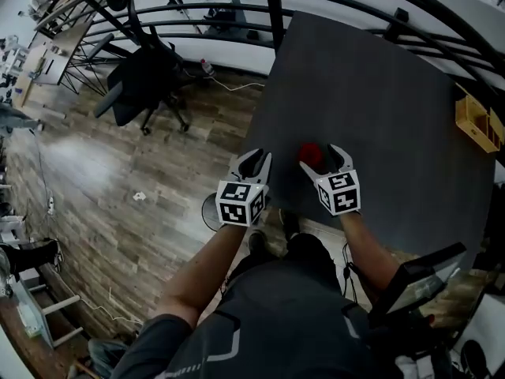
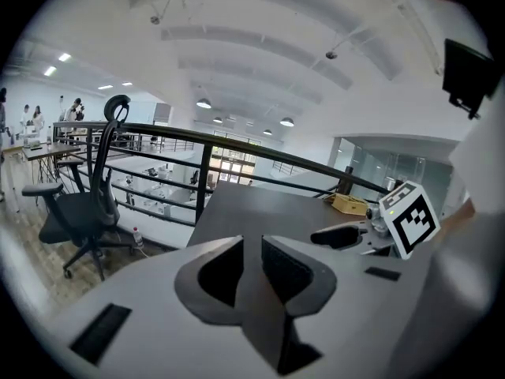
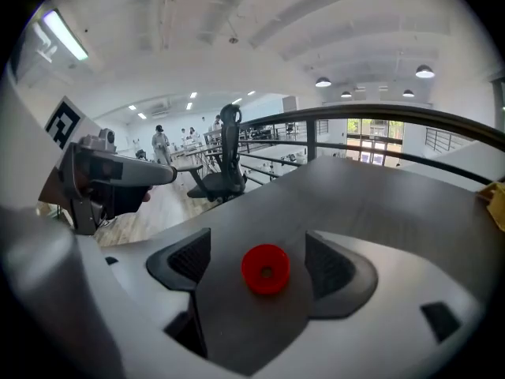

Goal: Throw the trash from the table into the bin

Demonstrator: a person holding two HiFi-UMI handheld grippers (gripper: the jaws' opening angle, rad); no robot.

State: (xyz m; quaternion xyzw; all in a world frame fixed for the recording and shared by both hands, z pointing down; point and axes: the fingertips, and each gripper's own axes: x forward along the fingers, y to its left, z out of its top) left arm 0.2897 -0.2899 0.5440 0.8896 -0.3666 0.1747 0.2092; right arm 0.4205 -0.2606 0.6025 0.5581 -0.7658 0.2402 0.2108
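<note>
A small round red cap (image 1: 310, 153) lies on the dark grey table (image 1: 379, 101) near its front edge. My right gripper (image 1: 322, 158) hangs just over it with its jaws wide open. In the right gripper view the red cap (image 3: 266, 268) sits between the two pads (image 3: 330, 265), apart from both; my right gripper (image 3: 260, 257) holds nothing. My left gripper (image 1: 254, 159) is at the table's front left corner, beside the right one. Its jaws (image 2: 252, 251) are shut with only a thin slit and nothing in them.
A yellow wooden box (image 1: 477, 121) stands at the table's right edge, also seen as a wooden box (image 2: 349, 204) far back. A black railing (image 1: 272, 6) runs behind the table. An office chair (image 1: 142, 81) stands on the wood floor at the left.
</note>
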